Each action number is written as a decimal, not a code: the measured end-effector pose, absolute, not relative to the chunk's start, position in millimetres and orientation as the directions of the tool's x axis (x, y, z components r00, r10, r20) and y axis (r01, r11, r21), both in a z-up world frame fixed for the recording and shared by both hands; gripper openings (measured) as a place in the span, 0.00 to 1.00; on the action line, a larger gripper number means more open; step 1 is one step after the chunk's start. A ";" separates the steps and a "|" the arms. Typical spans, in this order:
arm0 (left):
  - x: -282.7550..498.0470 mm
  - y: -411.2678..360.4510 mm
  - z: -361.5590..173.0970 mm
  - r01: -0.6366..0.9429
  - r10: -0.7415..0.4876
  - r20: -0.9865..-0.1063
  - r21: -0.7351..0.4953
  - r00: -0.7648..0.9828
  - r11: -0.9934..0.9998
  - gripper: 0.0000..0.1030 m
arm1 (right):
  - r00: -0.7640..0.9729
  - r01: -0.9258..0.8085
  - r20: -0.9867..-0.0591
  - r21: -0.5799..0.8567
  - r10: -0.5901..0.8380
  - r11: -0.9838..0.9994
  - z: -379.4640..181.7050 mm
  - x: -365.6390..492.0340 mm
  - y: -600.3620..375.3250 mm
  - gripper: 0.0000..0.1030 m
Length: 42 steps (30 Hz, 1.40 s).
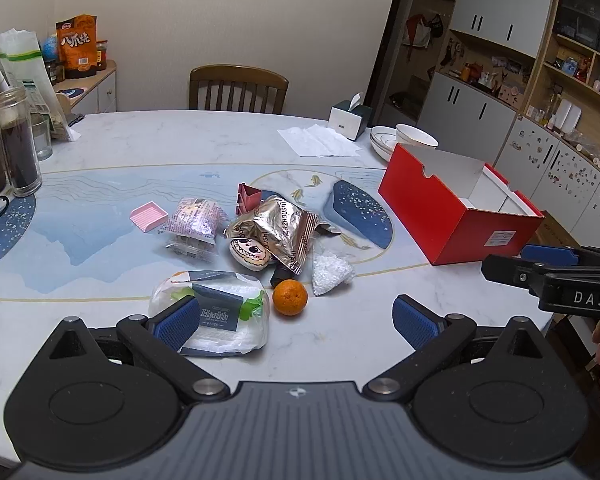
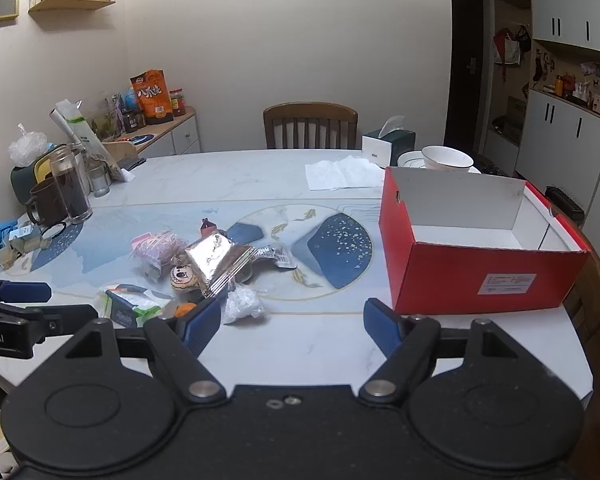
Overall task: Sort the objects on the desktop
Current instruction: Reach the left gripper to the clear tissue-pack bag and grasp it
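- Hovering over the marble-patterned table [image 1: 140, 140], left gripper [image 1: 296, 322] spread wide, empty.
- Right gripper [image 2: 292, 330] likewise spread, empty.
- Round orange tangerine [image 1: 290, 297] at the snack pile's six o'clock; open red cardboard box [image 1: 452, 216] at three o'clock.

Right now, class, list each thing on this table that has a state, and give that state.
Red box: open, empty.
Left gripper: fingers open, holding nothing.
Right gripper: fingers open, holding nothing.
Tissue box: tissue sticking out.
Glass jar: upright, dark contents.
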<state>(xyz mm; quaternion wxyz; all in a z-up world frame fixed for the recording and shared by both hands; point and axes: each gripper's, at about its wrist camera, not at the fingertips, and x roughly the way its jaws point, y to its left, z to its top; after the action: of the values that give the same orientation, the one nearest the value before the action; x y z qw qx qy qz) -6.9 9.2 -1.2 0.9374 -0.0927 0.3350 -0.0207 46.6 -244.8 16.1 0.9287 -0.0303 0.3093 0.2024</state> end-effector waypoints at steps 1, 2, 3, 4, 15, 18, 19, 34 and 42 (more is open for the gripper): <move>-6.7 9.4 -1.5 -0.024 -0.101 -0.625 -0.189 0.774 0.982 1.00 | 0.725 -0.398 -0.589 0.067 0.358 0.915 15.6 46.8 -244.1 0.76; -6.7 10.0 -1.8 -0.025 -0.100 -0.625 -0.189 0.774 0.982 1.00 | 0.723 -0.401 -0.591 0.066 0.359 0.914 15.1 47.0 -243.3 0.76; -6.5 10.5 -2.1 -0.027 -0.099 -0.626 -0.189 0.773 0.982 1.00 | 0.721 -0.404 -0.592 0.066 0.361 0.913 14.6 47.4 -242.6 0.76; -6.2 11.0 -2.4 -0.028 -0.098 -0.627 -0.189 0.773 0.982 1.00 | 0.719 -0.407 -0.593 0.065 0.363 0.911 13.7 47.7 -242.1 0.76; 3.3 20.2 -16.0 -0.060 -0.037 -0.630 -0.131 0.776 0.990 1.00 | 0.706 -0.428 -0.597 0.070 0.382 0.901 6.5 67.2 -232.2 0.76; 9.9 25.1 -23.6 -0.080 0.000 -0.633 -0.097 0.774 0.992 1.00 | 0.693 -0.443 -0.606 0.069 0.390 0.894 -0.7 75.5 -225.9 0.76; 12.7 27.2 -26.1 -0.084 0.010 -0.634 -0.086 0.774 0.993 1.00 | 0.688 -0.448 -0.611 0.068 0.392 0.892 -3.8 78.3 -223.6 0.76; 59.1 59.2 -60.7 -0.026 0.017 -0.676 -0.004 0.737 1.000 0.99 | 0.625 -0.487 -0.675 0.056 0.392 0.872 -42.3 130.8 -188.3 0.76; 76.0 74.0 -82.0 0.194 -0.098 -0.714 0.054 0.693 0.979 0.99 | 0.592 -0.508 -0.711 0.038 0.380 0.861 -60.3 150.1 -173.5 0.75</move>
<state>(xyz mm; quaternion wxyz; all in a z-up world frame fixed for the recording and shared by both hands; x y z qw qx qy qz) 76.0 74.0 -82.0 0.9179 0.0628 0.3836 -0.0796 150.1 -173.5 -60.3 0.8880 -0.0846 0.3765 0.2499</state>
